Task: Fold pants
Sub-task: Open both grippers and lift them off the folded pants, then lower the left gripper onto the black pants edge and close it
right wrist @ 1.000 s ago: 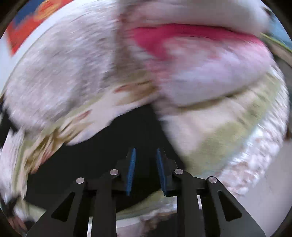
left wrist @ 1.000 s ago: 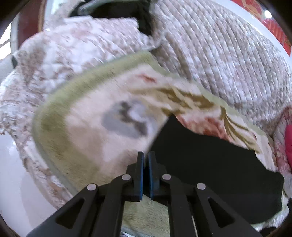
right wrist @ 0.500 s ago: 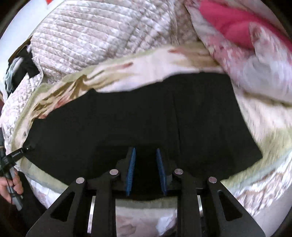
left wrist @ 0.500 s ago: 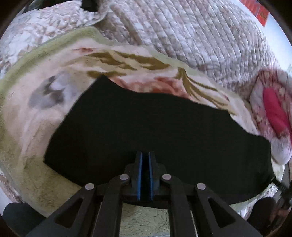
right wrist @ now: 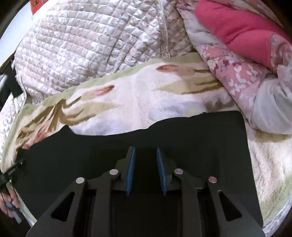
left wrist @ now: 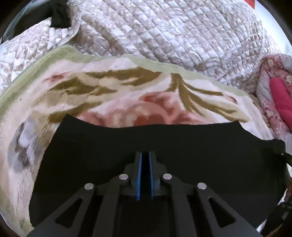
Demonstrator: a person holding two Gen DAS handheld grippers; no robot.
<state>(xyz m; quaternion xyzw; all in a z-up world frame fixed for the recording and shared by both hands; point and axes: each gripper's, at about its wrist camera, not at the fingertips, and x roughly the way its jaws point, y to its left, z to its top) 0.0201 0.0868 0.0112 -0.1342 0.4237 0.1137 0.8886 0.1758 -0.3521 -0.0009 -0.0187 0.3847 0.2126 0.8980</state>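
Observation:
The black pants [left wrist: 164, 145] lie flat across a flowered fleece blanket [left wrist: 127, 87]; they also show in the right wrist view [right wrist: 200, 138]. My left gripper [left wrist: 144, 155] hovers over the near part of the pants with its blue pads almost together and nothing between them. My right gripper [right wrist: 145, 151] is over the pants too, its blue pads a small gap apart and empty. The left gripper's tip shows at the left edge of the right wrist view [right wrist: 12, 169]. I cannot tell whether either gripper touches the cloth.
A quilted beige bedspread [left wrist: 173, 31] is bunched behind the blanket. A pink and floral duvet [right wrist: 246, 45] lies at the right, close to the pants' end. A dark garment [left wrist: 58, 14] lies at the far left.
Both grippers swung in from the sides and moved down over the pants, which now fill the lower part of both views. The jaw gaps stay the same.

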